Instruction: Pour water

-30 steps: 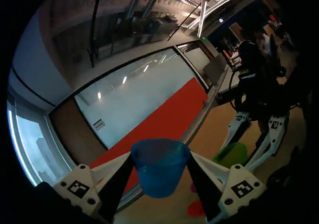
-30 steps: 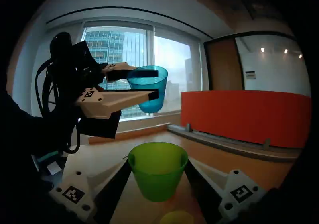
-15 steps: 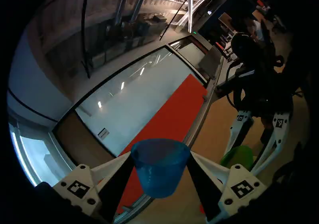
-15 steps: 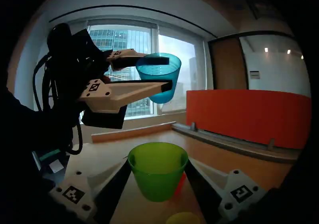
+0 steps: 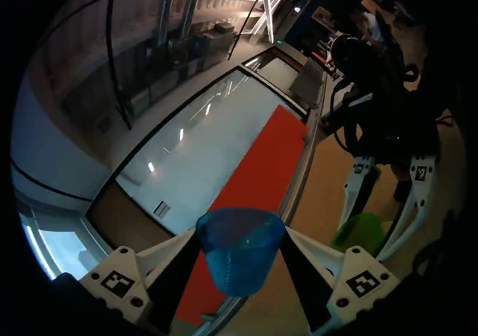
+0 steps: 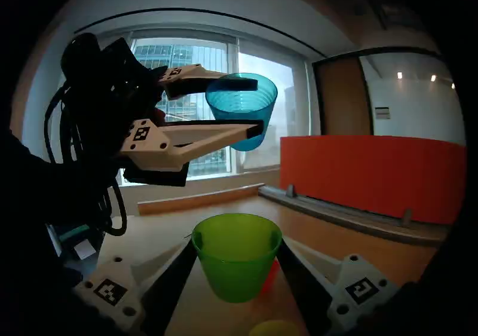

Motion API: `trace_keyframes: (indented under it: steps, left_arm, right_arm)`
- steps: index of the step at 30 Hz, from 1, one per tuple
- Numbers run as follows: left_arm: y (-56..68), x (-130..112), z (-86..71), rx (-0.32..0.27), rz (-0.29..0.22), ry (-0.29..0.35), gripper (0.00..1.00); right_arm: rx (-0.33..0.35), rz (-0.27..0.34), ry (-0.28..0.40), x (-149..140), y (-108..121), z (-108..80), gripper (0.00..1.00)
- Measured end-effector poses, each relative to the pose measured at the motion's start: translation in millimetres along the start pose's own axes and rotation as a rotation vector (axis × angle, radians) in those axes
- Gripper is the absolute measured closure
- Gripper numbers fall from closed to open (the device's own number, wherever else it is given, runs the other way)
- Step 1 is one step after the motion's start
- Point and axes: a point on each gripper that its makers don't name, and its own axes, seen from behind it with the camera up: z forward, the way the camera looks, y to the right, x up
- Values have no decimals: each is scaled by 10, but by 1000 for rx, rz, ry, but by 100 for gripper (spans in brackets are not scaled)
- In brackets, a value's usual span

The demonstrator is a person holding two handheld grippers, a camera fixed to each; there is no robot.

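Tall windows point(image 6: 179, 67) are seen behind a wooden bench point(image 6: 322, 225). A blue cup point(image 6: 242, 103) is clamped in the left claw point(image 5: 239, 234), higher than a green cup point(image 6: 236, 258) clamped in the right claw point(image 6: 236, 243). Pouring is judged imminent: the blue cup must be brought over and tipped.

Red thing point(image 6: 270, 274) mostly hidden behind the green cup point(image 6: 237, 258) — perhaps another cup

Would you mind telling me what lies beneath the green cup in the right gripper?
Beneath the green cup is the wooden table, with a red object peeking out and a yellow rim nearer. The cup hides the rest of it.
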Motion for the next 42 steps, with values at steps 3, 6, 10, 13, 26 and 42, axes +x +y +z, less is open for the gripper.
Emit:
trace_keyframes:
  steps: [3, 6, 10, 13, 26, 42]
  left_arm:
    - [-17, 24, -3, 5, 17, 3, 13]
    - [-26, 53, -14, 7, 30, 6, 13]
    - [-34, 78, -22, 10, 41, 10, 13]
    - [-42, 92, -29, 12, 50, 12, 13]
    - [-49, 123, -54, 17, 93, 14, 13]
    - [-51, 139, -53, 22, 136, 14, 13]
  right_arm:
    - [0, -1, 0, 4, -2, 5, 9]
    - [-1, -2, 0, 8, 7, 9, 9]
    - [-2, -4, 1, 21, 15, 9, 9]
    - [-5, -5, 2, 33, 22, 4, 9]
    - [-9, -12, 4, 61, 45, -28, 9]
    - [-9, -39, -7, 27, 18, -18, 9]
